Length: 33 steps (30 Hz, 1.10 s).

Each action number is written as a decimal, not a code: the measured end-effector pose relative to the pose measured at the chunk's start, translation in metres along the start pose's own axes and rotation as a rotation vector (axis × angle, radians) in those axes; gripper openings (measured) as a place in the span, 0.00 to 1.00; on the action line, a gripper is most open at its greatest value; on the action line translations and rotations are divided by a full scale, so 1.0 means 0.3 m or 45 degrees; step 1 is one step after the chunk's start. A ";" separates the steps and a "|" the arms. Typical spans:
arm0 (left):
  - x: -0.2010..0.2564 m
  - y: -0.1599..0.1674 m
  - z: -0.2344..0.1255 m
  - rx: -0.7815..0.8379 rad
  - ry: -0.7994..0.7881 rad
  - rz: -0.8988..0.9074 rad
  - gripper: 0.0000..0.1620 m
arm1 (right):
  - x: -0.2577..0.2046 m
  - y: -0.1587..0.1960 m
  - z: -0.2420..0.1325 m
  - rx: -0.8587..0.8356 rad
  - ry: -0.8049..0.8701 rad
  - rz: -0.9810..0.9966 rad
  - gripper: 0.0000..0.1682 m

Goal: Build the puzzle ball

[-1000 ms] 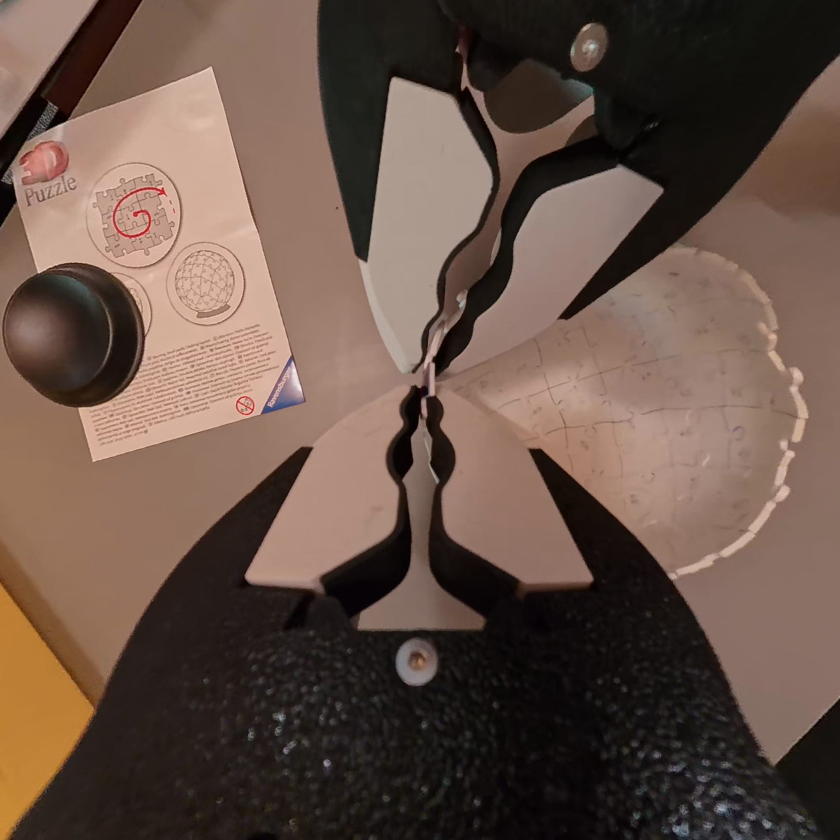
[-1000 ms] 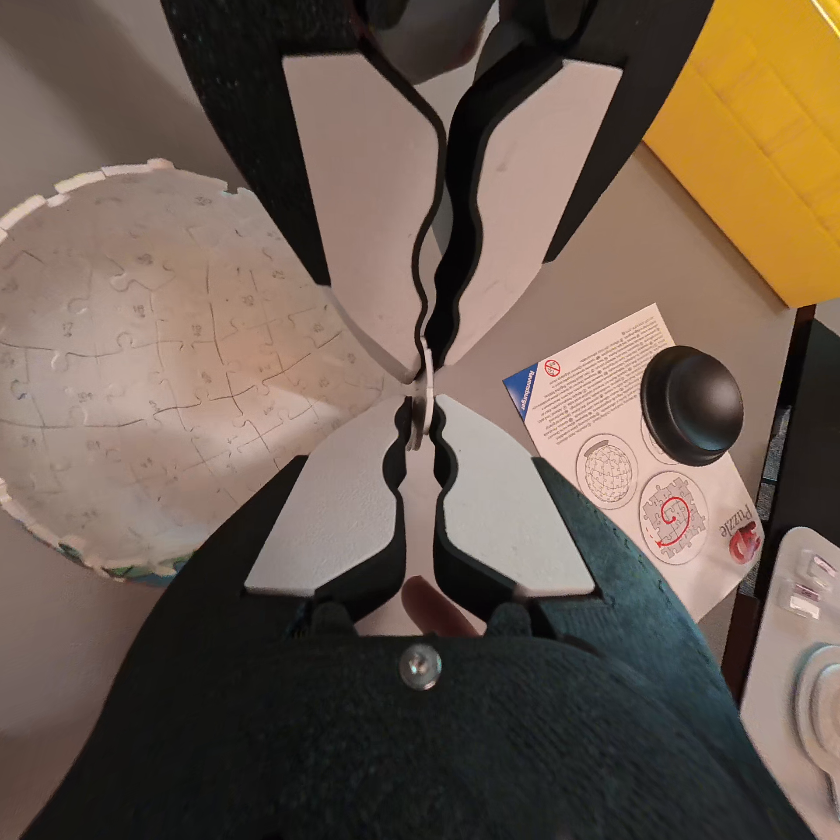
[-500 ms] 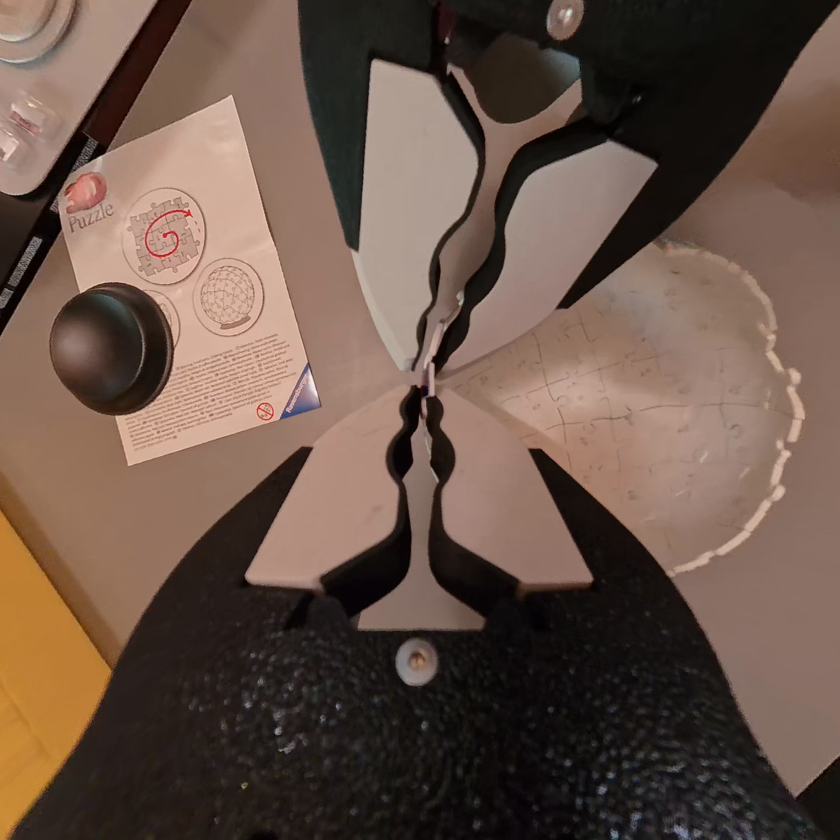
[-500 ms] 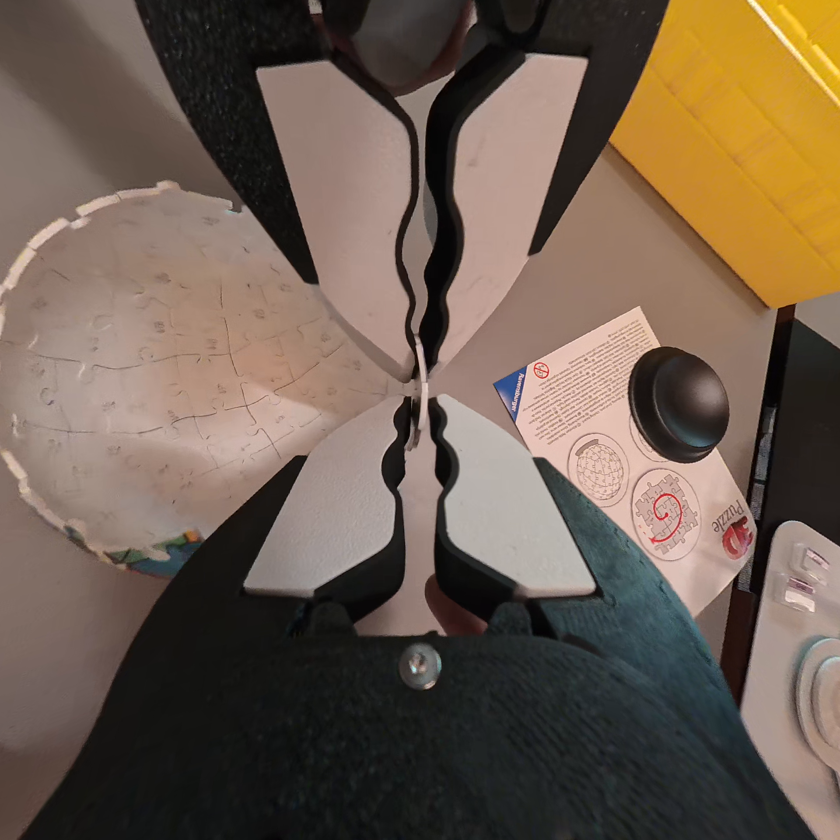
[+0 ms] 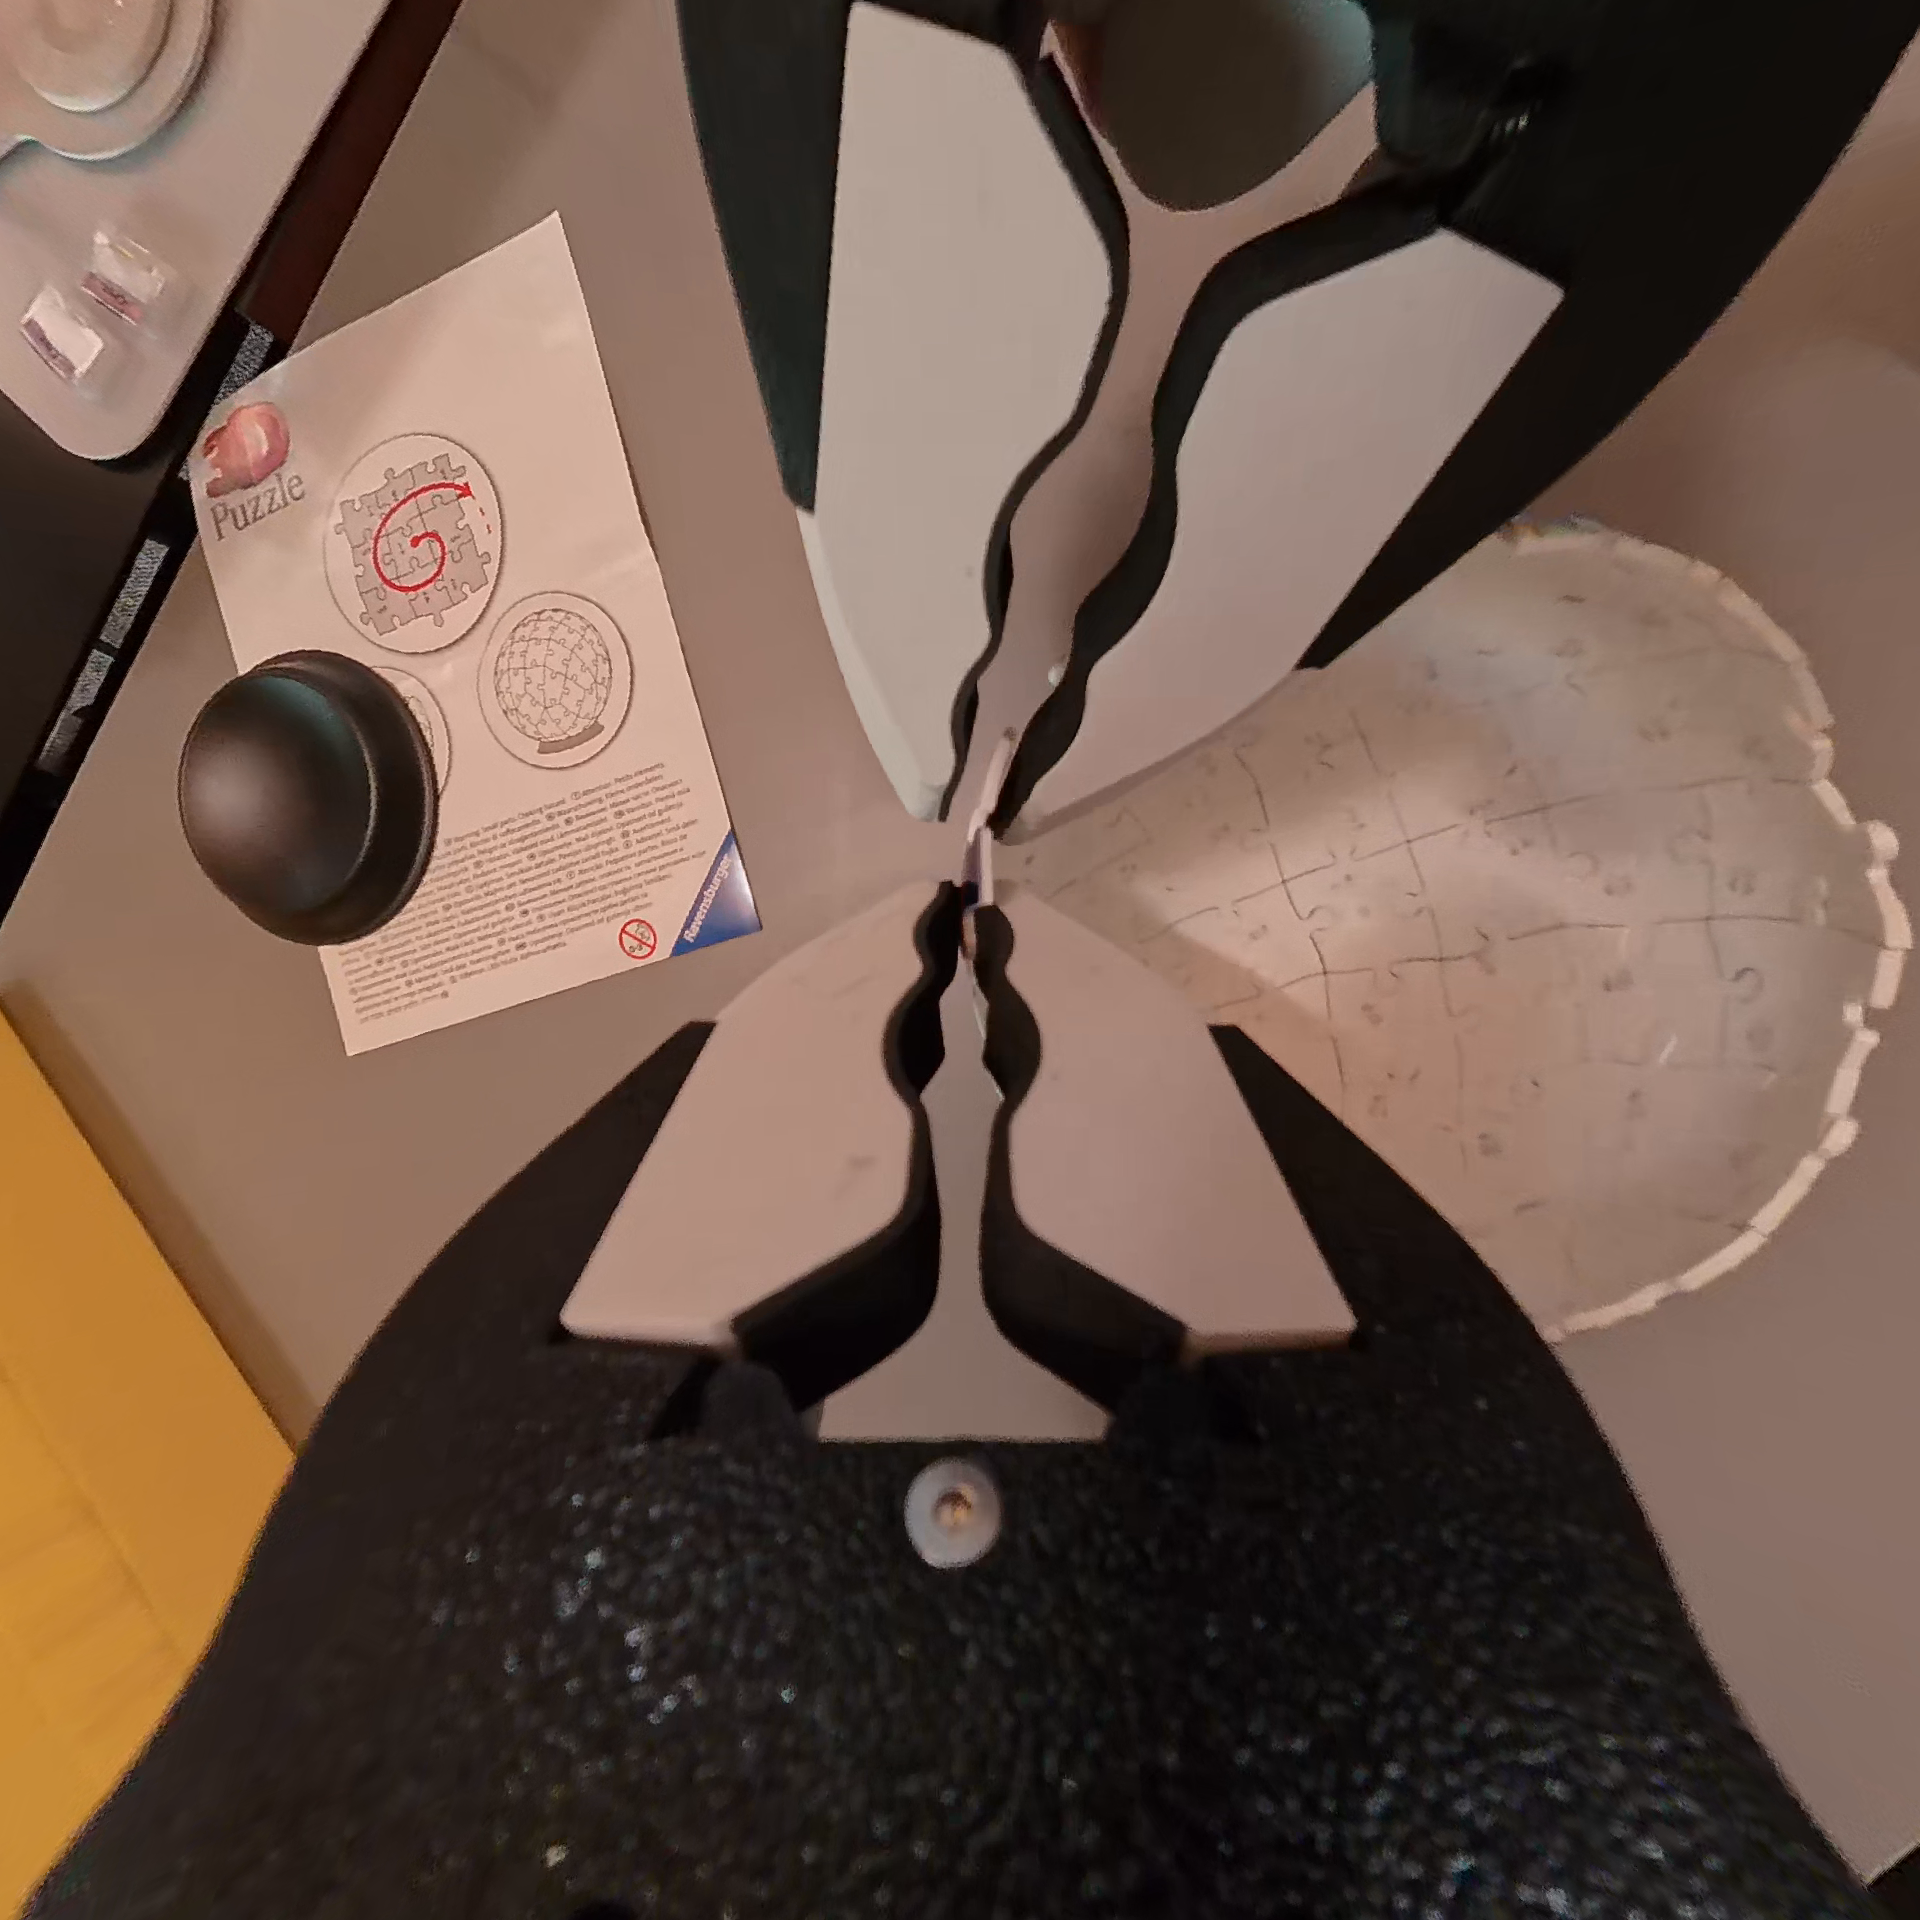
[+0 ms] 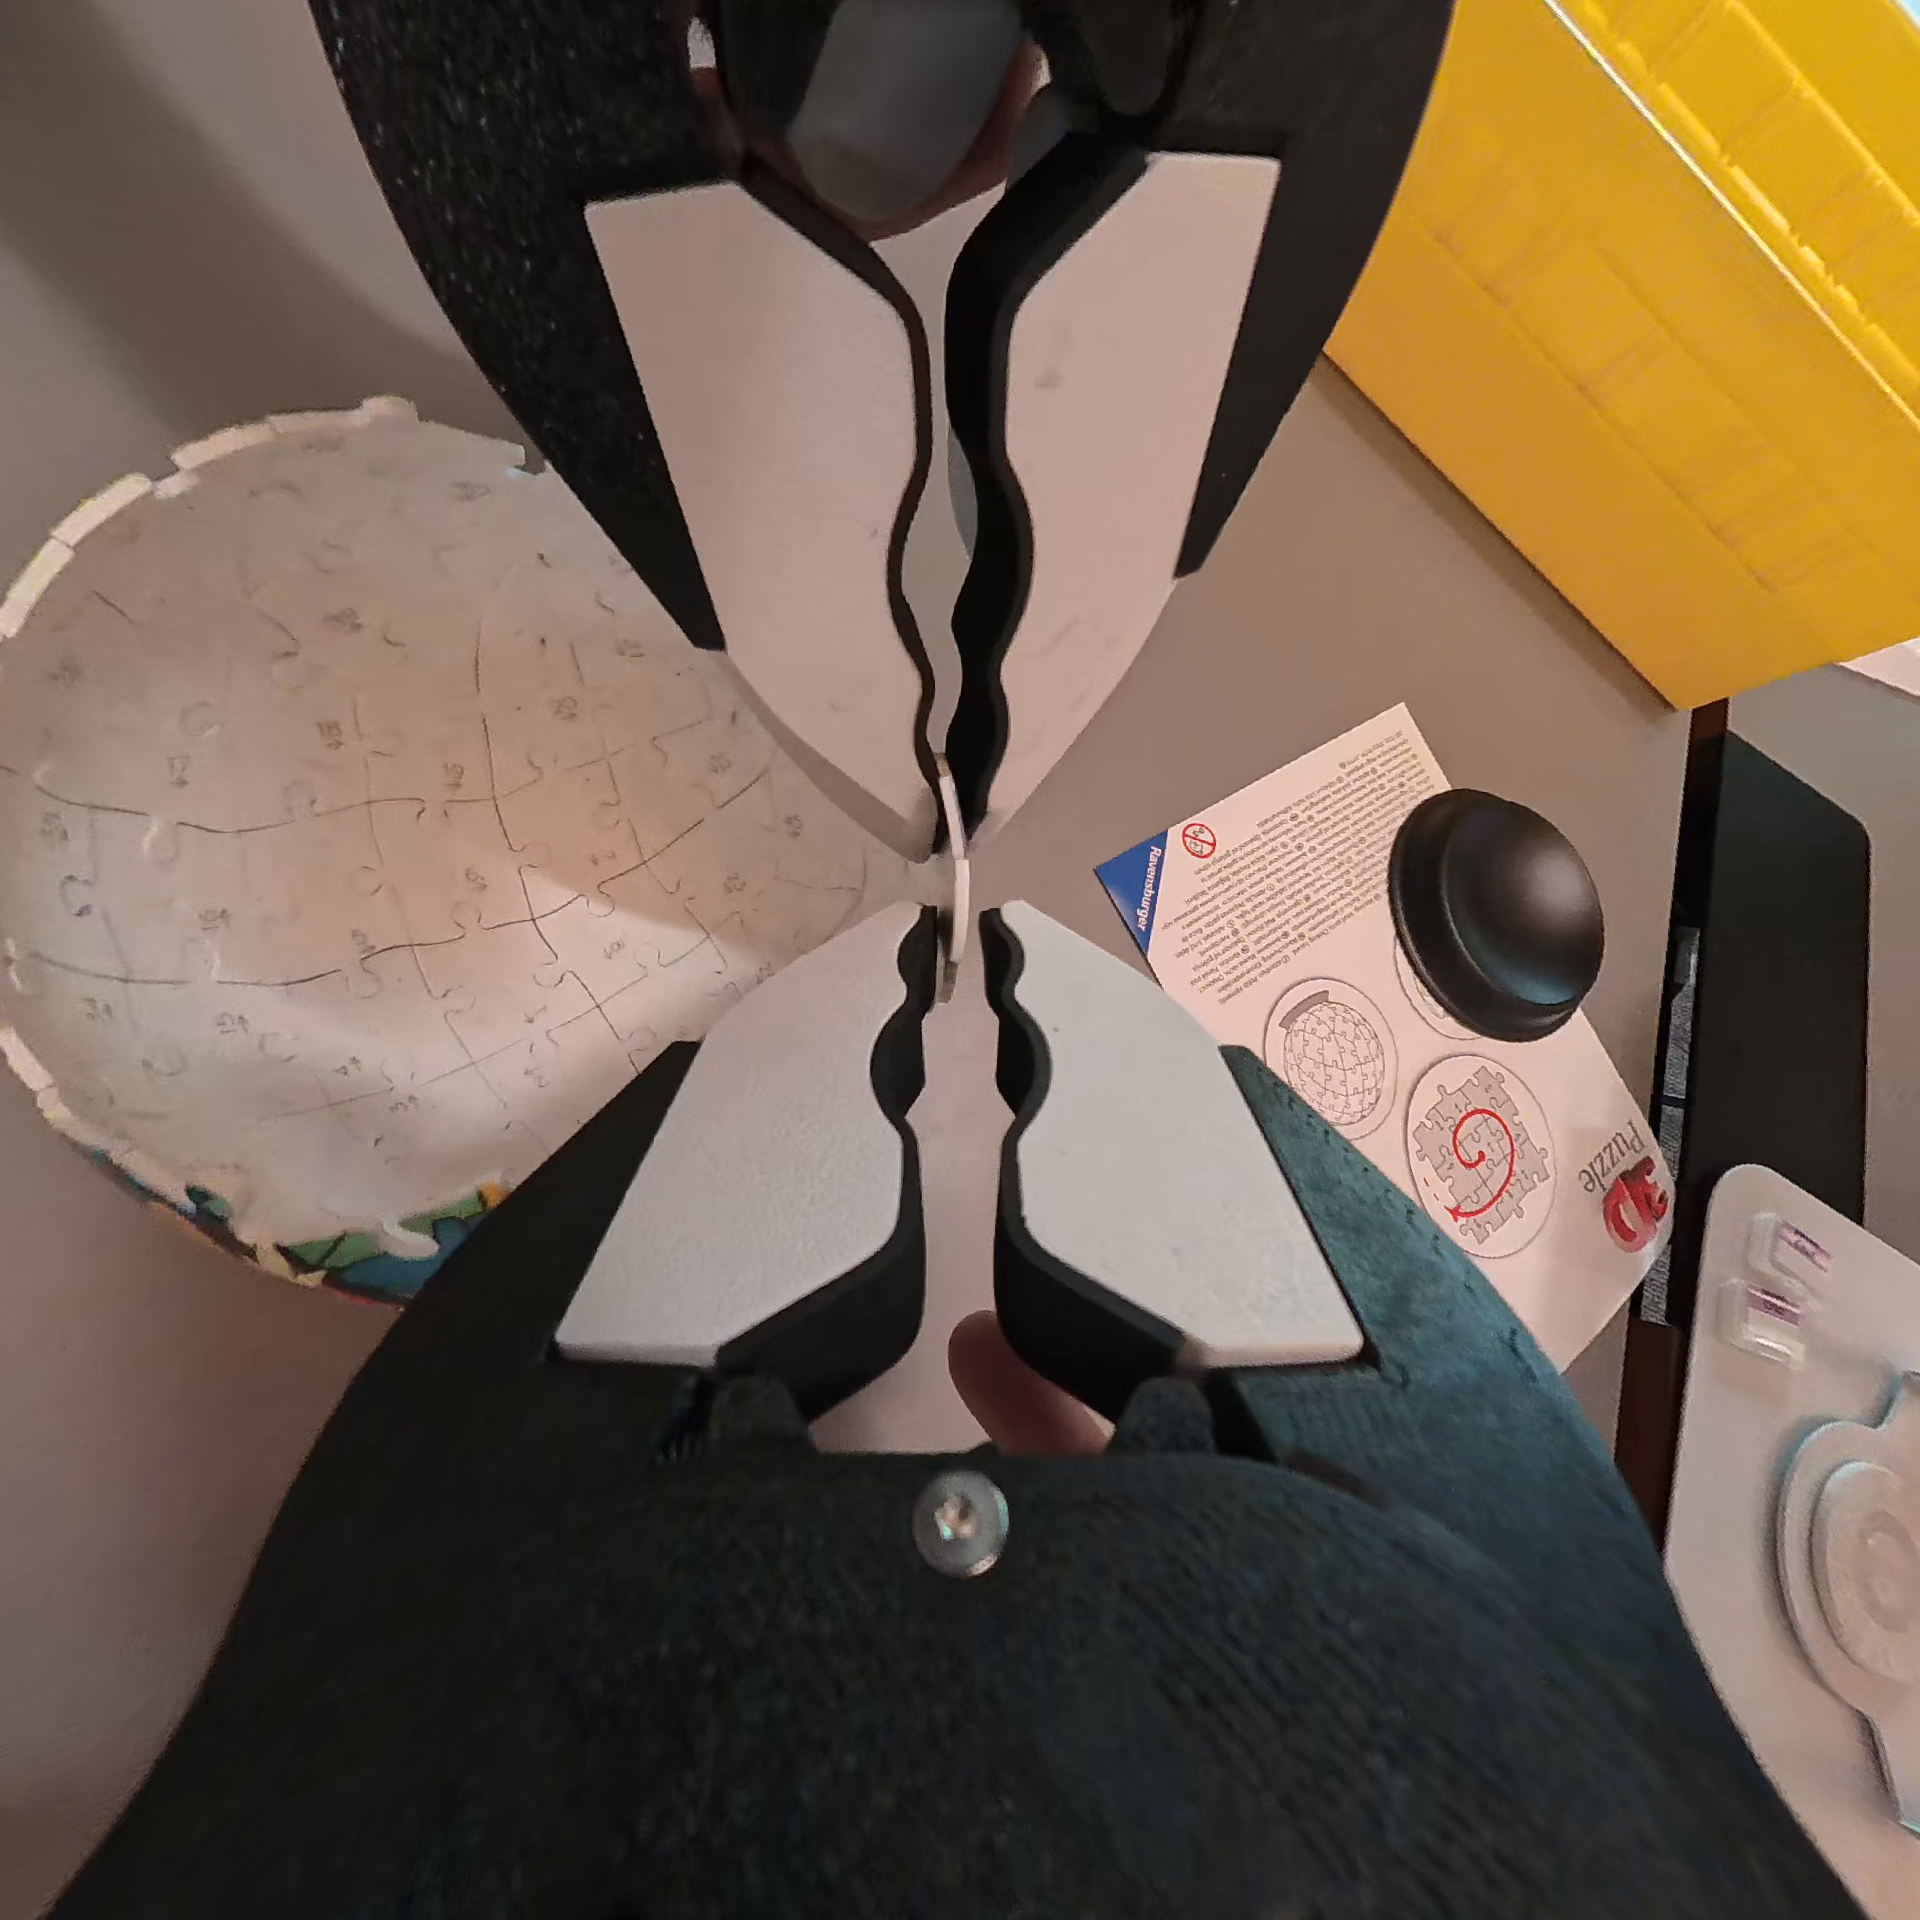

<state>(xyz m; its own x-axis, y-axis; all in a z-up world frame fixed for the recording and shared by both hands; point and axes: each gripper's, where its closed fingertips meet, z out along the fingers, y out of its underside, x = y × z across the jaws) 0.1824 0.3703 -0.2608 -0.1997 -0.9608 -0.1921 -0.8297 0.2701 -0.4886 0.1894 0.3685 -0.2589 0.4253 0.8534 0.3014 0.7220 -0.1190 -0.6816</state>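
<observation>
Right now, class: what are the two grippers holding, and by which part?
Both pinch small puzzle pieces edge-on at their fingertips: left gripper from one end, right gripper from the other. How many pieces cannot be told.

Lit warmly and rather dimly, with an orange glow pooling inside the white puzzle half-shell (image 5: 1507, 935) (image 6: 364, 831) and soft shadows falling across the grey surface (image 5: 1714, 1558). Bending strongly toward the edges from the wide-angle lens. Blurring slightly at the near black body of each hand-held gripper (image 5: 971, 904) (image 6: 951, 935), sharper mid-frame

hobby desk (grey tabletop (image 5: 260, 1143), instruction leaflet (image 5: 582, 416), yellow bin (image 6: 1662, 312)).
</observation>
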 end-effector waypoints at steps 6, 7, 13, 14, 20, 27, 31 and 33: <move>-0.010 0.000 0.004 -0.005 -0.039 0.030 0.02 | 0.006 0.006 0.003 -0.038 -0.003 -0.002 0.02; -0.013 0.000 0.005 -0.007 -0.048 0.037 0.02 | 0.011 0.007 0.004 -0.043 0.017 -0.023 0.02; -0.018 0.000 0.000 0.014 -0.021 0.010 0.04 | 0.018 0.002 0.005 -0.023 0.035 -0.024 0.02; -0.024 0.001 -0.004 0.026 -0.027 -0.005 0.06 | 0.018 -0.002 0.005 -0.020 0.035 -0.024 0.02; -0.031 0.015 -0.030 0.084 0.008 -0.189 0.19 | 0.015 -0.028 0.004 0.006 0.024 -0.033 0.02; -0.021 0.041 -0.038 -0.028 0.012 -0.167 0.12 | 0.025 -0.017 0.017 -0.036 0.045 -0.004 0.02; -0.009 0.047 -0.031 -0.091 0.069 -0.146 0.05 | 0.028 -0.011 0.019 -0.052 0.046 -0.001 0.02; -0.013 0.054 -0.024 -0.124 0.071 -0.127 0.04 | 0.030 -0.008 0.021 -0.059 0.044 0.010 0.02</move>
<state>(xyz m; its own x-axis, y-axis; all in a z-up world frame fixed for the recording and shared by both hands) 0.1659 0.3781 -0.2620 -0.1402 -0.9853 -0.0977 -0.8928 0.1685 -0.4178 0.1880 0.3795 -0.2587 0.4490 0.8345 0.3195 0.7426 -0.1495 -0.6529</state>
